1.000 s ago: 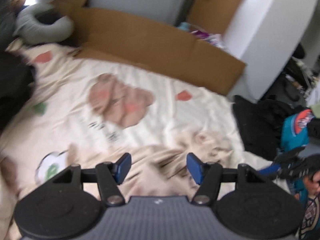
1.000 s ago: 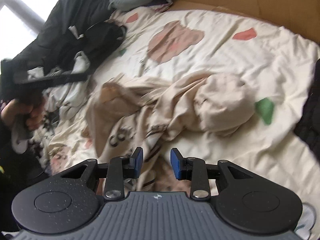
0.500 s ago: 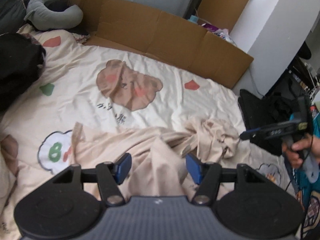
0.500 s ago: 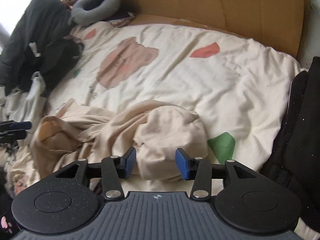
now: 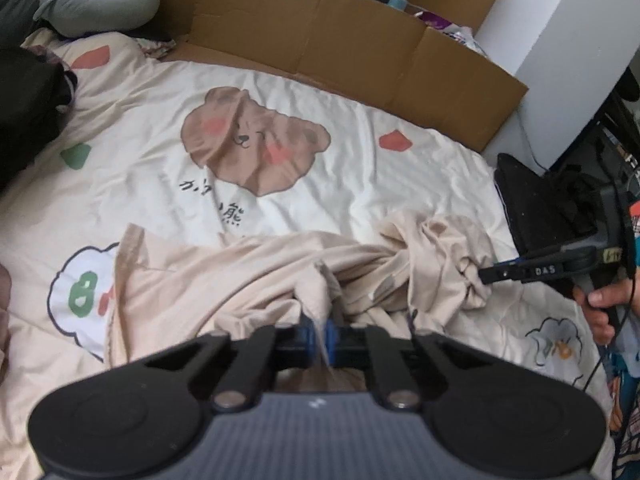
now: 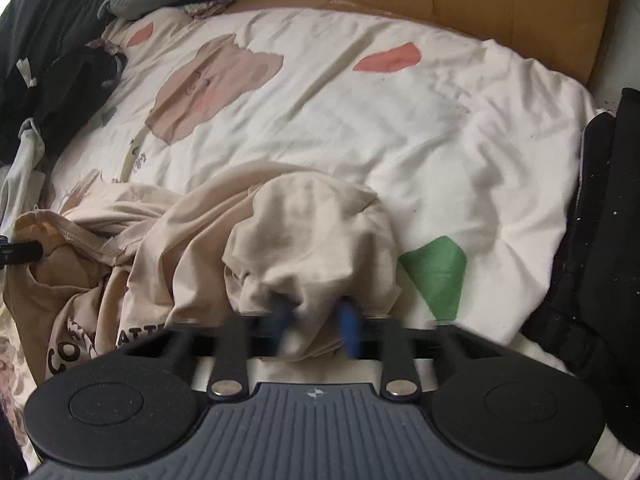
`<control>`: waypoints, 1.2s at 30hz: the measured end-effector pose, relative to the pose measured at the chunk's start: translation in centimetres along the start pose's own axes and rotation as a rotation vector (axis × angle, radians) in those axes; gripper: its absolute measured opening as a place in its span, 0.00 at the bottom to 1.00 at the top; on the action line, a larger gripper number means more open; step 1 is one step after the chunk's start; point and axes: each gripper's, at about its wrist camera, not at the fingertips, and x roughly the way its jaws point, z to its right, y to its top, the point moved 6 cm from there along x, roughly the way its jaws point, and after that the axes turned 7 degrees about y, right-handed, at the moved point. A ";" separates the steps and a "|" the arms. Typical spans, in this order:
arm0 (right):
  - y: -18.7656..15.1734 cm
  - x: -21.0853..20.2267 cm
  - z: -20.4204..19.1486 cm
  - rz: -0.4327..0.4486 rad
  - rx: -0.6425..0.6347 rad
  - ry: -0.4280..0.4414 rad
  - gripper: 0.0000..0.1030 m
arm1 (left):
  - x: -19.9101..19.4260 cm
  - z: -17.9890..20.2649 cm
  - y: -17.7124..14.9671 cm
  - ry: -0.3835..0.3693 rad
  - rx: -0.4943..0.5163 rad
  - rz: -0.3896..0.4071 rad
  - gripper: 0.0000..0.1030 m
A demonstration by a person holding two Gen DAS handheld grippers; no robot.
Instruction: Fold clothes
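Since a second ago: both grippers have come down onto the beige shirt (image 5: pixel 256 280); the blue pads, then spread, have drawn in
Left gripper (image 5: pixel 319 334): pads pressed together, pinching a thin ridge of the shirt's cloth
Right gripper (image 6: pixel 314 316): jaws closing and blurred; a bunched lump of the shirt sits between the blue pads
Beige shirt: crumpled on the cream bear-print bedsheet (image 5: pixel 320 120), at its near edge
Right hand (image 5: pixel 604 304): on its gripper's handle, at the shirt's right end
Cardboard (image 5: pixel 320 36): along the sheet's far side

Right tongs (image 6: pixel 314 320) motion-blurred; beige garment (image 6: pixel 304 232) hides their tips
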 end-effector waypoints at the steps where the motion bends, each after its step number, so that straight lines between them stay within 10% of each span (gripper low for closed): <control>1: 0.0 -0.1 0.0 -0.001 0.000 -0.006 0.01 | -0.2 0.0 0.0 -0.001 0.003 0.001 0.04; 27: -7.6 -19.0 5.4 0.114 0.120 -0.246 0.00 | -13.1 0.7 5.2 0.037 0.070 0.179 0.02; 36: -7.6 -17.9 3.5 0.128 0.125 -0.152 0.01 | -17.6 1.8 5.7 0.022 0.109 0.220 0.03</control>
